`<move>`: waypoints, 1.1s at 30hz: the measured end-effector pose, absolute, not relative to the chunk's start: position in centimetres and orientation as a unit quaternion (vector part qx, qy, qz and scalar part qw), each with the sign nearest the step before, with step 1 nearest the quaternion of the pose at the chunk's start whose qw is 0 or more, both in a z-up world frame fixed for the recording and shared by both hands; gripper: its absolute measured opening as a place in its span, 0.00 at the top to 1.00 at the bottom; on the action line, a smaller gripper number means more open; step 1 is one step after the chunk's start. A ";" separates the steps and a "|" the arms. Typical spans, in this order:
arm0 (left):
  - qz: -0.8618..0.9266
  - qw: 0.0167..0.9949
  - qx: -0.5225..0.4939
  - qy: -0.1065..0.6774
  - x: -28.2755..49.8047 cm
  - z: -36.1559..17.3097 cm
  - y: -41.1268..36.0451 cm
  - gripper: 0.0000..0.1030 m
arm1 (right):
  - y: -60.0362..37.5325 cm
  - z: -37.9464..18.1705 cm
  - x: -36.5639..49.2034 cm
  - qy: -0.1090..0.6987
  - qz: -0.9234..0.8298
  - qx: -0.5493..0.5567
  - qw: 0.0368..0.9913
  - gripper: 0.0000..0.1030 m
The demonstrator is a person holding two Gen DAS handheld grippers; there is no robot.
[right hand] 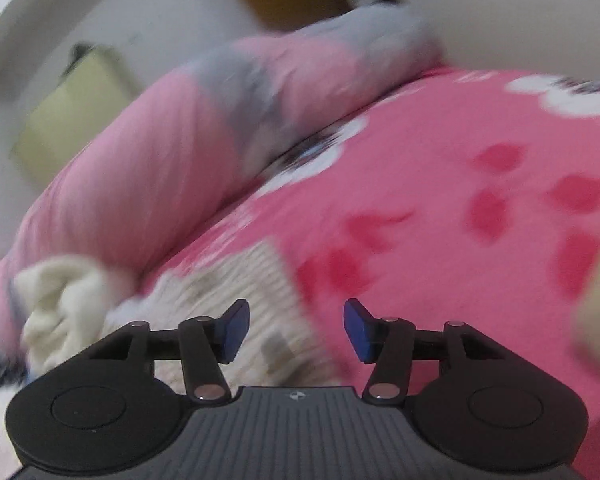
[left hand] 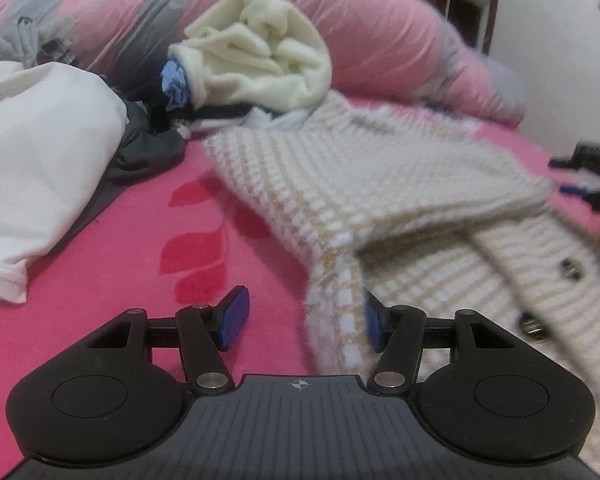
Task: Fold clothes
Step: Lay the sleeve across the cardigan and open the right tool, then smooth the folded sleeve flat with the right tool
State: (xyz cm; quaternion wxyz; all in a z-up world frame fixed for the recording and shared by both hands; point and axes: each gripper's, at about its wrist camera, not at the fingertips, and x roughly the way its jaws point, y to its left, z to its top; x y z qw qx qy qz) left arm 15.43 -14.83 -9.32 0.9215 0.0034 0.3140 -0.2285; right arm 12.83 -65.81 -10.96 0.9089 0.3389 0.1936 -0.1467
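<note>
A beige and white knitted cardigan (left hand: pixel 380 184) with dark buttons lies partly folded on the pink bed sheet (left hand: pixel 112 264). My left gripper (left hand: pixel 302 320) is open, and a folded edge of the cardigan hangs between its blue pads, against the right pad (left hand: pixel 374 326). In the right wrist view my right gripper (right hand: pixel 296 330) is open and empty, above the sheet (right hand: pixel 440 240), with a corner of the cardigan (right hand: pixel 240 292) under its left finger. The right gripper also shows at the right edge of the left wrist view (left hand: pixel 592 176).
A white garment (left hand: pixel 40 152), a dark grey garment (left hand: pixel 148 148) and a cream fleece bundle (left hand: pixel 260 52) lie at the back left. A pink and grey duvet roll (left hand: pixel 380 40) runs along the far side by the wall. The right wrist view is blurred.
</note>
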 end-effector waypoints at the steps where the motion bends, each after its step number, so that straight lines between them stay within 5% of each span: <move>1: -0.235 0.924 -0.012 0.301 15.1 -8.6 -14.3 0.44 | -65.7 -10.3 12.3 0.186 -0.144 0.338 0.911 0.57; 7: -0.225 0.938 -0.019 0.264 16.9 -7.4 -15.9 0.44 | -56.6 -6.4 13.7 0.154 -0.016 0.119 0.981 0.65; 12: -0.206 0.938 0.047 0.274 20.0 -9.7 -20.0 0.46 | -51.4 -11.5 19.1 0.266 -0.007 -0.013 0.964 0.69; 14: -0.202 0.941 0.064 0.264 20.3 -10.5 -20.9 0.45 | -51.9 -14.8 20.3 0.298 -0.030 -0.016 0.954 0.71; 33: -0.229 0.936 -0.012 0.267 20.9 -11.1 -18.5 0.43 | -50.8 -10.9 25.2 0.294 -0.072 0.022 0.953 0.75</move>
